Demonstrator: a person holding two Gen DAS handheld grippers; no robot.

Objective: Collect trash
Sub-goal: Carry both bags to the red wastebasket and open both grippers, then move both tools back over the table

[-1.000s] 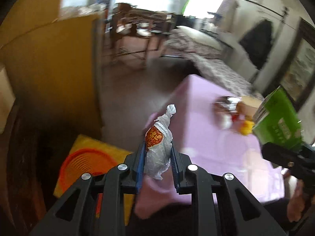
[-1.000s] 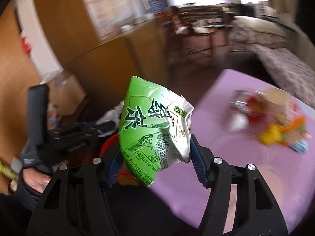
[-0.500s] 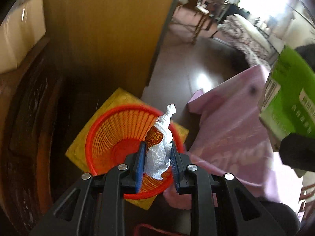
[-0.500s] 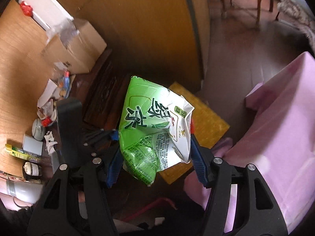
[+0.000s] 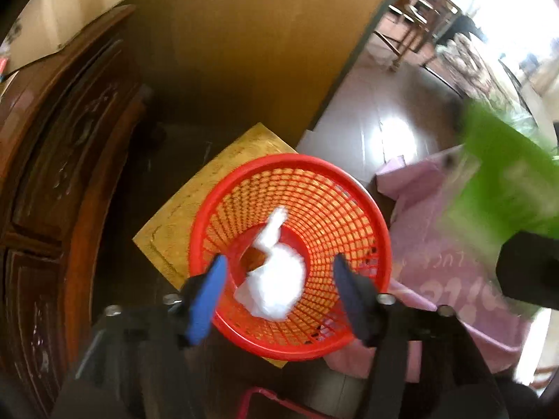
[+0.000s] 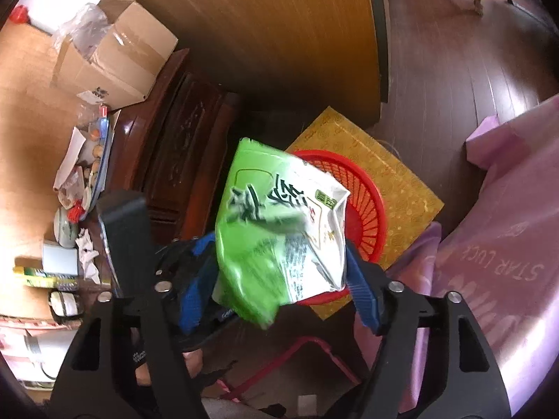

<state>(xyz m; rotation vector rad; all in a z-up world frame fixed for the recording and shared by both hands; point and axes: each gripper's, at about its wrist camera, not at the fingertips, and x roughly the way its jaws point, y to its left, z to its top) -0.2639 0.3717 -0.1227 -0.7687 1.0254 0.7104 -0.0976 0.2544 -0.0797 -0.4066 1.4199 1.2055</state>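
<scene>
Now the left gripper [image 5: 276,295] hangs over the red basket [image 5: 349,188], low in the middle of the left wrist view. Its jaws have just been opening and stand wide apart, gripping nothing. The white plastic wrapper [image 5: 272,279] shows blurred between them, clear of both blue pads, inside the basket. The basket stands on a yellow mat [image 5: 195,202], beside a dark wooden cabinet [image 5: 63,160] at the left.

In the right wrist view the right gripper [image 6: 279,279] has also just been opening. The green and white carton [image 6: 276,230], smeared by motion, is between the spread pads at the frame's centre, above the basket [image 6: 367,209]. Whether the pads touch it I cannot tell. A pink cloth [image 6: 506,244] fills the right edge.
</scene>
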